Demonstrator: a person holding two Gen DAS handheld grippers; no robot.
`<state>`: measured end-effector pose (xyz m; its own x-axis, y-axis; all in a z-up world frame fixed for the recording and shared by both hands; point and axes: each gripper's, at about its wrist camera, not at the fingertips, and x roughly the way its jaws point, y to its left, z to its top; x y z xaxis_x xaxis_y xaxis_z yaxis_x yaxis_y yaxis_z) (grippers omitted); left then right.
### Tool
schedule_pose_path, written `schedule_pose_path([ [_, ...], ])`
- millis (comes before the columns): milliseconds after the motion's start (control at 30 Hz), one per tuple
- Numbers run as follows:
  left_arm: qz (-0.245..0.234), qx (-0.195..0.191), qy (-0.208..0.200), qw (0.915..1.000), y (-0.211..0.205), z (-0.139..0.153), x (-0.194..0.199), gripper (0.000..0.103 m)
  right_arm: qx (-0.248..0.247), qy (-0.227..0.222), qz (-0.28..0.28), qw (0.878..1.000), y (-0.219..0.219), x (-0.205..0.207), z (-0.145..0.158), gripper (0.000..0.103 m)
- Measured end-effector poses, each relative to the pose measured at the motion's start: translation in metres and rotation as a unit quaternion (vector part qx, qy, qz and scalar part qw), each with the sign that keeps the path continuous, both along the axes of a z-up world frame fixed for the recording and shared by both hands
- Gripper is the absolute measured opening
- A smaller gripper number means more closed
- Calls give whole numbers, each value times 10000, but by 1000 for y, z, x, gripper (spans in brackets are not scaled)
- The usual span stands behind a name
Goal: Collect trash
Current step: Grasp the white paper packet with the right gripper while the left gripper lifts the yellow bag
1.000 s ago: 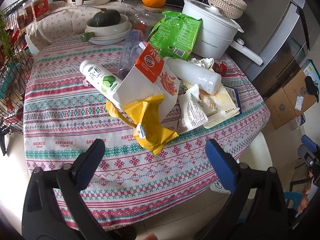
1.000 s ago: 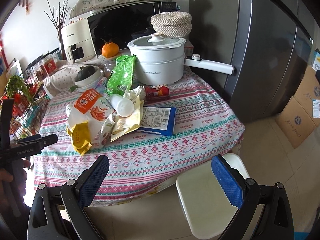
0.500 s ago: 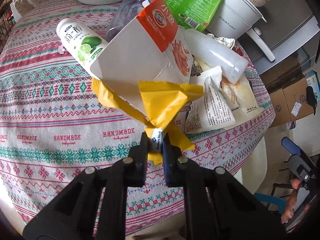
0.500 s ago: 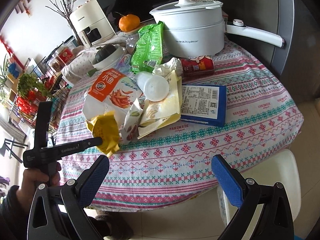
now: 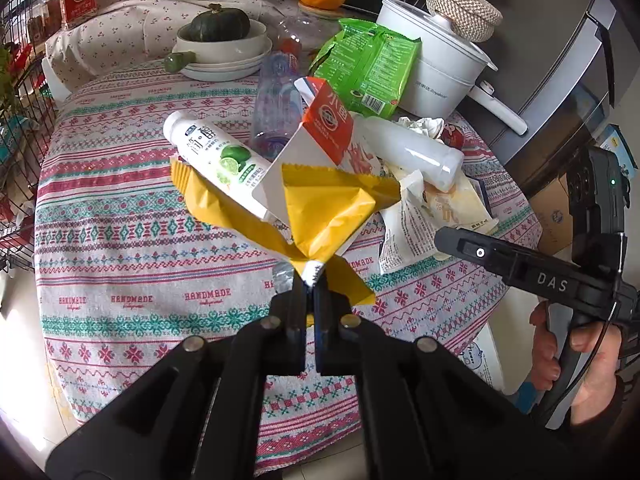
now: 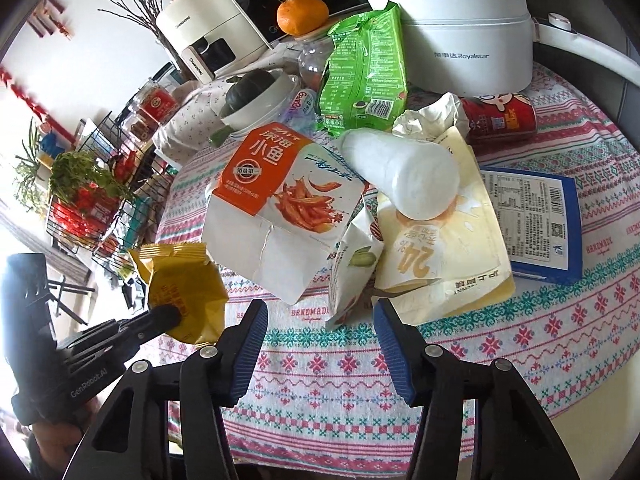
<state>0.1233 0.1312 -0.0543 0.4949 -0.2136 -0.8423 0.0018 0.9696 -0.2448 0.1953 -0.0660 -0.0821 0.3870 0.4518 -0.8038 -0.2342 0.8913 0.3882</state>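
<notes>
My left gripper (image 5: 308, 286) is shut on the corner of a yellow snack wrapper (image 5: 324, 204), which stands lifted off the patterned tablecloth (image 5: 132, 240). The right wrist view shows the same wrapper (image 6: 184, 292) pinched at the left. My right gripper (image 6: 320, 318) hovers low over the table's front. Its jaws are closing, and the lower end of a small white-and-green wrapper (image 6: 352, 276) lies between them, untouched by the pads. Behind lie an orange-and-white fish snack bag (image 6: 280, 200), a white bottle (image 6: 400, 172), a cream pouch (image 6: 448, 256) and a lime drink bottle (image 5: 216, 156).
A blue box (image 6: 532, 224), a red can (image 6: 500, 118), a green bag (image 6: 364, 76) and a clear bottle (image 5: 278, 100) lie further back. A white pot (image 6: 460, 36), a bowl with a squash (image 5: 222, 40) and a wire rack (image 6: 92, 208) stand around the table.
My left gripper went from wide open to shut on the yellow wrapper and has raised it. My right gripper came down close to the trash pile and its jaws narrowed.
</notes>
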Motion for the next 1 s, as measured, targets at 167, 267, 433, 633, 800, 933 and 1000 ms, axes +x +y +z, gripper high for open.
schedule_pose_path([
  [167,49,-29,86,9999,3,-5,0,3,-174,87,-282,9994,5,12,-19,52],
  [267,50,-16,101,9999,1,-6,-1,3,-91,147,-349,9992,6,19,-29,42],
  [433,45,-68,40,10000,-2,-1,-3,3,175,42,-344,9992,2,19,-29,11],
  [633,-89,-163,-227,9996,-15,18,-7,3,538,-295,-274,9977,-17,-7,11,9],
  [800,-316,-310,-412,9982,-43,31,-11,3,838,-669,-172,9941,-47,-41,53,9],
  [933,-670,-413,-516,9956,-80,39,-14,3,670,-983,-422,9920,-86,-72,79,9],
  [1000,-889,-489,-572,9932,-103,43,-15,3,465,-1029,-653,9915,-113,-89,83,9],
])
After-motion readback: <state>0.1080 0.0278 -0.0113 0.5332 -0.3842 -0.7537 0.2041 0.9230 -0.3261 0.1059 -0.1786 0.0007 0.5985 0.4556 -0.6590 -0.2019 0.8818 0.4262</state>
